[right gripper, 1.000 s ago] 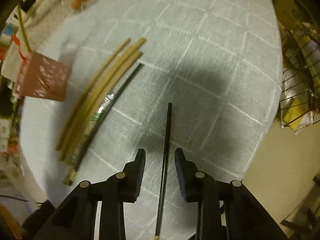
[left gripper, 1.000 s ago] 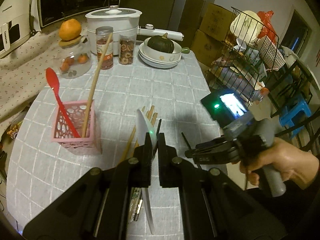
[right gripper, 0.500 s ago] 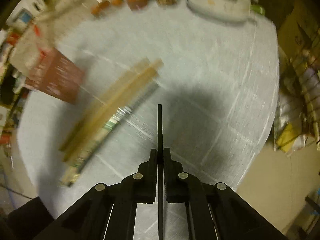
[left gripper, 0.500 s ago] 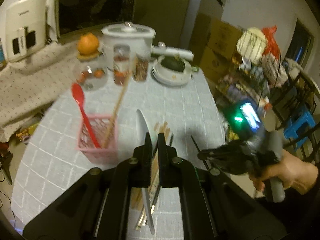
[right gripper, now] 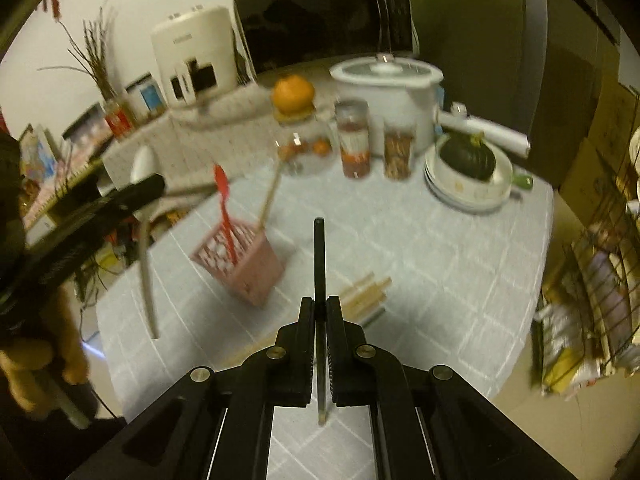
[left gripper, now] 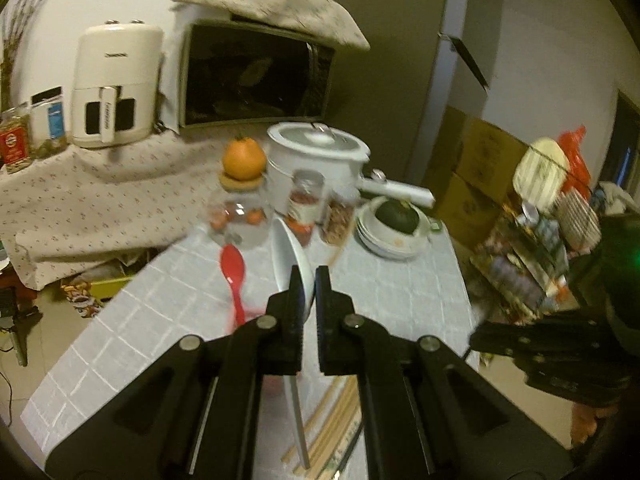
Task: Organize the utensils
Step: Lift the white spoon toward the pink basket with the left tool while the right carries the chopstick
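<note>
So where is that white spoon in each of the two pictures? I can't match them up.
Left wrist view: the white spoon sits dead centre, clamped between the left gripper fingers, bowl up, handle running down.
Right wrist view: the same spoon is at the left edge, held by the other gripper, handle hanging down.
Shared landmark: the orange on the jar, left of the white pot; in the right wrist view the orange.

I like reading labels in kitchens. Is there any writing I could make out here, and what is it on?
Nothing reads clearly.
White air fryer: a small brand word on the front and lettering down the handle, both too blurred.
Red-labelled jar: print too small.
Blue-and-white box: print unreadable.
Spice jars: labels blurred.
</note>
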The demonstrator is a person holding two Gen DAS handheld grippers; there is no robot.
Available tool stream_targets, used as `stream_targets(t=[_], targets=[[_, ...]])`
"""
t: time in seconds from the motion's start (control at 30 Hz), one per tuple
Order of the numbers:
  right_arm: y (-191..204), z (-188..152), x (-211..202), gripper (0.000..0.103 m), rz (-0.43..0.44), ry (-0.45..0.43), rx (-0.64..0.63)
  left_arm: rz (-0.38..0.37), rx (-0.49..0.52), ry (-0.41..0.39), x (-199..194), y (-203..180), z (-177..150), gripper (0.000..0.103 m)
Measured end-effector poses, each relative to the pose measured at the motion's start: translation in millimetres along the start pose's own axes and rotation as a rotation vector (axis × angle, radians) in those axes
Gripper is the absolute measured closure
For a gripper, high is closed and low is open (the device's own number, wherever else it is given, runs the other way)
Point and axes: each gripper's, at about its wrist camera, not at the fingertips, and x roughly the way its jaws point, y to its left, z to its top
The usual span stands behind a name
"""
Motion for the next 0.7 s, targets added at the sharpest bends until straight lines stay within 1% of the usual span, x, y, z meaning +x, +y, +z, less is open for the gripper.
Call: stream_targets(t=[0.2,0.43,0.5,0.6,0.7], targets=[[11.4,19.4,-16.9,0.098,0.023,-0.077,0.001,0.052,-0.065,-0.074,10.9,16.1,8.9,0.097],[25.1,39.0,-22.9,0.098,0.052,-0.113,-0.007,0.091,-0.065,-0.198,13.6,20.4,17.2,0.097],[27.5,41.9,-24.8,0.098,0.06,-0.124,-0.004,0.095,-0.078,-0.214,17.6,24.4,17.0,0.097],[30.1,44.3,-27.2,0.098,0.069,-0.135,0.001,0.1,-0.112,-0.217,27.2,32.7,13.9,0.097],[33.6,46.7,-31.1,0.098,0.073,-0.147,-0.002,0.13,-0.114,-0.229,34.3,36.0,11.9,0.097]])
